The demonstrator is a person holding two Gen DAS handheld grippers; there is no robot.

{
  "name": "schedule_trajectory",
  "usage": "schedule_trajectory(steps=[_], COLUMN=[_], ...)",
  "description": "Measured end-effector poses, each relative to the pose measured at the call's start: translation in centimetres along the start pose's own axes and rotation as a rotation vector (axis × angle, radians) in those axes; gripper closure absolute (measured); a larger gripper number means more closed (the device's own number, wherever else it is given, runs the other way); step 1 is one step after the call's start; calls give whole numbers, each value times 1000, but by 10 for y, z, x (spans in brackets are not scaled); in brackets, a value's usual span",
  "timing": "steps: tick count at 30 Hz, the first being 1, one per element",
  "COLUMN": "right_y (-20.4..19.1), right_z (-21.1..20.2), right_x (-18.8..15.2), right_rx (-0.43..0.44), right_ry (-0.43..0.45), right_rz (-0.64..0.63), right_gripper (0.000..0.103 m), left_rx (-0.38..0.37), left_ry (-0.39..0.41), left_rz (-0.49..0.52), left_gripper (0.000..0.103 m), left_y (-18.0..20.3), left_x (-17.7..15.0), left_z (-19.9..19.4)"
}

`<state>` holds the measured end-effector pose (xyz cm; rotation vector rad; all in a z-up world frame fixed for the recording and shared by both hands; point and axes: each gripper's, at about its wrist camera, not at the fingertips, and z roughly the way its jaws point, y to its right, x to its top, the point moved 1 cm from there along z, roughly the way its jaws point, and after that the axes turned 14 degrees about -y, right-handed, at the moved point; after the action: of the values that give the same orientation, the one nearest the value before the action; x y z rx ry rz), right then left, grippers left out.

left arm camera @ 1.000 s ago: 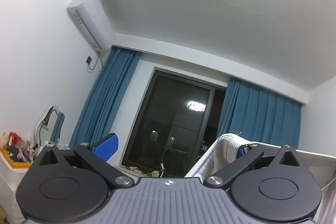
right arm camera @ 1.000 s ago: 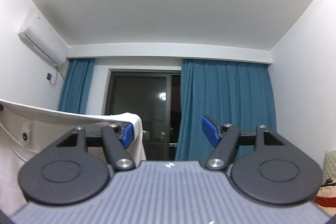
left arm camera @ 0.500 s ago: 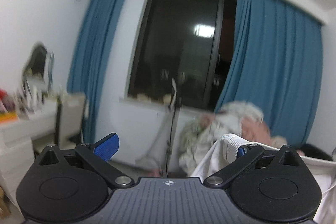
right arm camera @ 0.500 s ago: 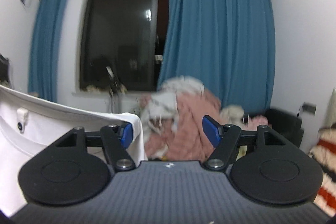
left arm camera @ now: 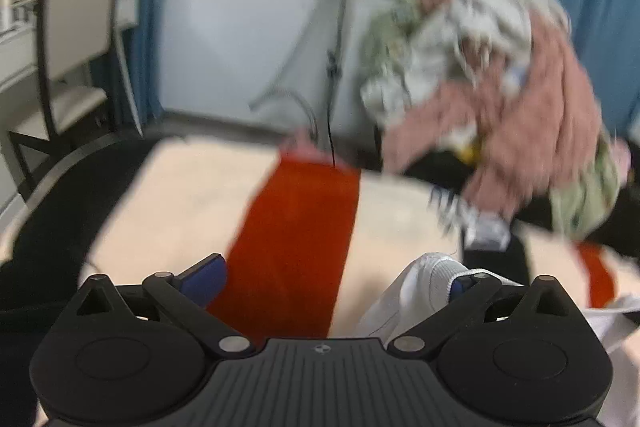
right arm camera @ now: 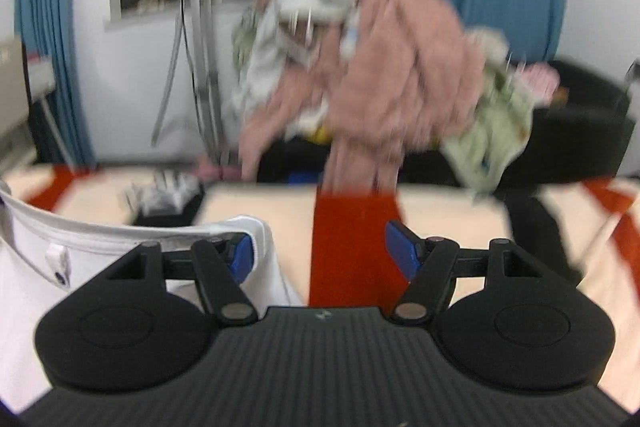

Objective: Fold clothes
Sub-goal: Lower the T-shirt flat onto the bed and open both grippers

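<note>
Left wrist view shows the left gripper (left arm camera: 336, 277) with jaws spread wide, and the white garment (left arm camera: 424, 279) hooked over one finger only, not pinched. The right gripper (right arm camera: 320, 251) is the same: spread, with the waistband draped on its inner finger. The garment hangs stretched between both tools, above the cream and red blanket (left arm camera: 192, 195). It looks light, soft and limp, so it may slip off; the thick waistband edge is the best place to hold. A second ago both cameras saw the ceiling; now they point down at the bed and the clothes pile (right arm camera: 380, 59).
</note>
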<state>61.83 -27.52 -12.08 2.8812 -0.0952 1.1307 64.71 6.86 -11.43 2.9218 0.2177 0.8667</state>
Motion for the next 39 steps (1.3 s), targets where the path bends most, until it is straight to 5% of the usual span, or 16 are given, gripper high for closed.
schedule_trajectory(steps=[5,9,13,19,25,32,39], right_y=[-2,-10,-15,-21,-18,-24,-38], right_z=[42,39,12,-64,-156,-284,-379], right_x=[-3,5,9,-20,-84,-166,-248], right_rx=[113,178,303,245,232,232,220], right_ry=[-223,-272,-219,-18,119,230,289], right_rz=[-77,-130,-90,-43,-15,3,7], right_gripper=[33,33,25,25,25,25,25], left_rx=[94,100,-1,-57,-84,-56,-37], left_ry=[-142,-187,-109,48,196,304,367], left_rz=[213,371,332,268,232,209,211], left_gripper=[1,1,0,0,0,0,0], left_y=[20,35,30,19,33,39,35], left_x=[-6,0,6,-25,-102,-233,-357], left_z=[34,25,-8,-82,-198,-332,-409])
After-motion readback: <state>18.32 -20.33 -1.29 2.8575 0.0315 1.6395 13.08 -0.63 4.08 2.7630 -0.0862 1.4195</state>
